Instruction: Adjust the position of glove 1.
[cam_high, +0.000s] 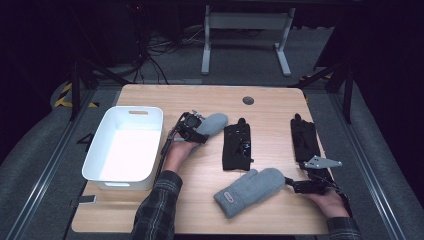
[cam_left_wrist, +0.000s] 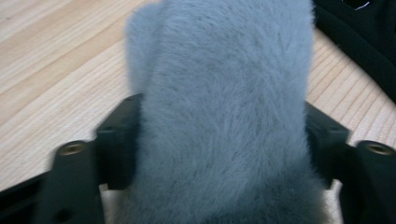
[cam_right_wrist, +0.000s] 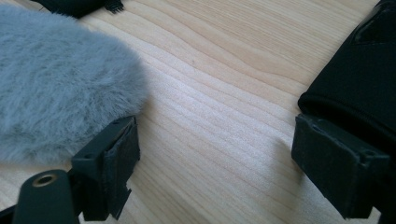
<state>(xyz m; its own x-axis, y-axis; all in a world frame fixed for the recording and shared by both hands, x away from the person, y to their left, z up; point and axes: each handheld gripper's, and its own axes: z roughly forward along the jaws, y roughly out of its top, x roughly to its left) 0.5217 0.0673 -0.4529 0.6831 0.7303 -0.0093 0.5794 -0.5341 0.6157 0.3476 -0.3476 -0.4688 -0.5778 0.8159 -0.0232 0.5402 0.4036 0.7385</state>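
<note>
left gripper clamped on a grey fuzzy mitten beside the white bin

the left gripper's jaws sit about half closed, both pads pressed into the sides of the mitten, which bulges up between them and lies on the wooden table just right of the bin (a black glove lies close on its other side). the right gripper rests low on the table near the front right edge with its jaws spread wide and nothing between them; its left jaw is right at the edge of a second grey mitten, its right jaw by another black glove. in the high view that second mitten lies at the front centre, and the other black glove lies at the right.
</note>
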